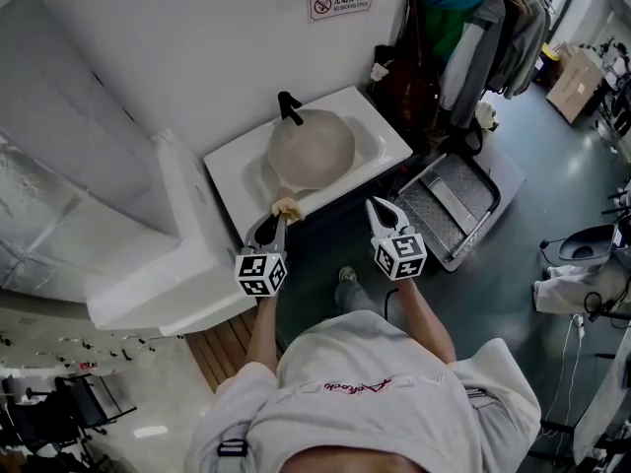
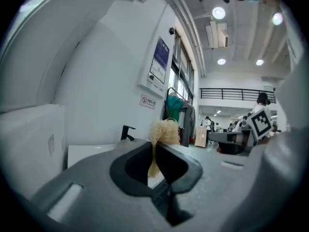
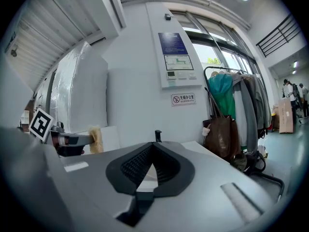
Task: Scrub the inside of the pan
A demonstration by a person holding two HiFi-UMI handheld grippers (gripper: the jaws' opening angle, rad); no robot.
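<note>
My left gripper [image 1: 279,223] is clamped on a frizzy straw-yellow fibre scrubber [image 1: 287,206] at the near rim of the round pale-grey pan [image 1: 314,148], which sits in the white sink [image 1: 392,144]. My right gripper [image 1: 381,211] is closed on nothing and hangs just in front of the sink.

1. The sink [image 1: 380,136] basin is largely filled by the pan [image 1: 312,148], and its rear is blocked by the faucet [image 1: 289,106].
2. The left side is walled off by a white block [image 1: 187,235].
3. Open floor [image 1: 325,249] is left under the right gripper [image 1: 375,205].
</note>
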